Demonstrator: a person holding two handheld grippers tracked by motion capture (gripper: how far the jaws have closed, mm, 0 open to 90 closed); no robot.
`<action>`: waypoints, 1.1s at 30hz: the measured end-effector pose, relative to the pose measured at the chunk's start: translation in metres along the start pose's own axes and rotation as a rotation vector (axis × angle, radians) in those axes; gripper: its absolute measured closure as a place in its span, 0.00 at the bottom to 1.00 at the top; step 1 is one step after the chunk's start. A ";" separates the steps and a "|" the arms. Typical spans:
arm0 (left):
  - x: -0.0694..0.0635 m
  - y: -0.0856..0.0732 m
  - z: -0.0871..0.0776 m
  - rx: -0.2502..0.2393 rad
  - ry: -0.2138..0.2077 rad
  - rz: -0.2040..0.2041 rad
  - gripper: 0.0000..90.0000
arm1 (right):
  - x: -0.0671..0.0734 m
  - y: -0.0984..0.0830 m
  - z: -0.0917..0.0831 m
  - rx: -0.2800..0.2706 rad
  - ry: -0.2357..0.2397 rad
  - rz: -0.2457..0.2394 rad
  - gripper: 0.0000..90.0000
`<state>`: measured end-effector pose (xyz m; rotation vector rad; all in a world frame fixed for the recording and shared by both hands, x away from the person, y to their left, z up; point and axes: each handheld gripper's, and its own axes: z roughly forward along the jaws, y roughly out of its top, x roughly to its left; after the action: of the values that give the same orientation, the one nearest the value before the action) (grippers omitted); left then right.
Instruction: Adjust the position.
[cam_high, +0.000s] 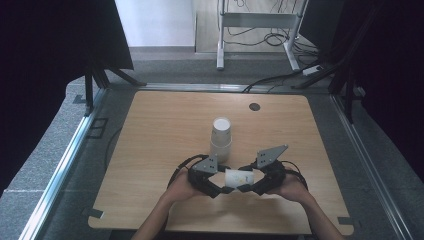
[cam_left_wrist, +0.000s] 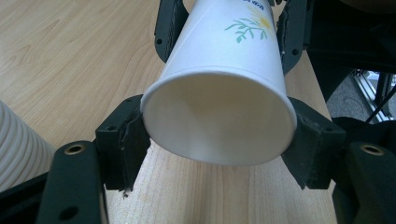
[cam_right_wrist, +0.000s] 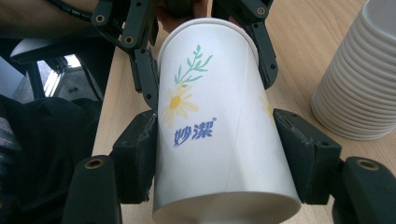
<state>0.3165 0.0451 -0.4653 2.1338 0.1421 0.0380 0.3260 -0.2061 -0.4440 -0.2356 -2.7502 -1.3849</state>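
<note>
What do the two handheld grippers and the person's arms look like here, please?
Both the left gripper and the right gripper are matte black, with blocky jaws, brass-coloured pivot pins and linkage arms with small holes. Each carries a grey three-cornered plate on top and trails a black cable. The forearms are bare, with no sleeves in view.

The cup (cam_right_wrist: 219, 126) is smooth white paper, a little shiny, with a flower printed on its side. Inside it looks plain and matt. The stack of cups (cam_high: 220, 138) is white paper too, with ridged rims. The table (cam_high: 165, 130) is light wood with fine grain lines, smooth and dull. The left gripper (cam_left_wrist: 217, 140) and the right gripper (cam_right_wrist: 217, 154) are black matt plastic with small brass-coloured rings. The floor (cam_high: 65, 135) looks like rough grey carpet.
</note>
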 end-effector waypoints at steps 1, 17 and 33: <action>0.000 0.000 0.000 0.002 0.000 0.000 0.33 | 0.000 0.000 0.000 0.001 -0.001 0.000 0.38; 0.000 0.004 -0.001 0.067 0.014 0.022 0.33 | 0.008 0.021 -0.010 0.159 -0.078 -0.031 0.29; 0.000 0.005 0.000 0.125 0.025 0.030 0.33 | 0.013 0.049 0.021 0.488 -0.086 -0.149 0.33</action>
<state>0.3171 0.0422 -0.4607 2.2604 0.1296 0.0749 0.3217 -0.1588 -0.4163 -0.0667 -3.1175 -0.6944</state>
